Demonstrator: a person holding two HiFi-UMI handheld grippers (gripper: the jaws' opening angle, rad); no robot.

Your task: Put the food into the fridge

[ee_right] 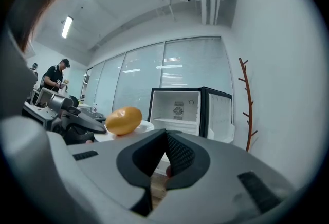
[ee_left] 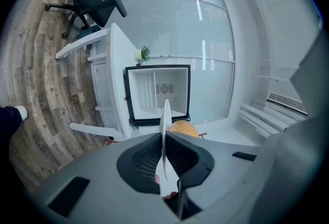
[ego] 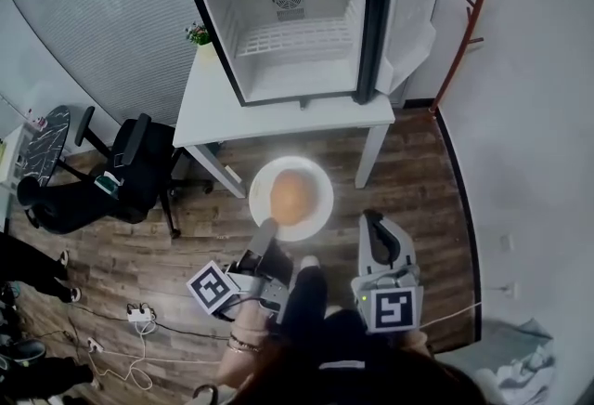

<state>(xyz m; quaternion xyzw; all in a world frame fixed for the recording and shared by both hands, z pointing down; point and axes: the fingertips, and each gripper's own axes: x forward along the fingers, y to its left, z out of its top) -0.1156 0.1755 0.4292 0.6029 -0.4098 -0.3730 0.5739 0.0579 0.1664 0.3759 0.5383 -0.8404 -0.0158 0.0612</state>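
1. Your left hand-held gripper (ego: 265,231) is clamped on the near rim of the plate (ego: 316,176). The left gripper view shows that rim edge-on between the jaws. It grips one edge only, so hold the plate level and move slowly, or the food (ego: 290,196) may roll.
2. Your right hand-held gripper (ego: 373,219) has its jaws together on nothing, just right of the plate. I judge it could prop the right rim from below if the plate sags.
3. The food lies at the plate's middle, in the air over the floor (ego: 418,180), short of the desk (ego: 278,115).
4. Ahead, the fridge (ego: 288,22) stands open on the desk, with its door (ego: 408,18) swung right. Slide the plate in flat, onto the shelf (ego: 297,43) or under it, clear of the frame.
5. Hard to tell:
   - what the food is, beyond rounded and orange-yellow;
   - how deep the jaws bite the rim;
   - the bottom of the head view, where your own body cuts it off.
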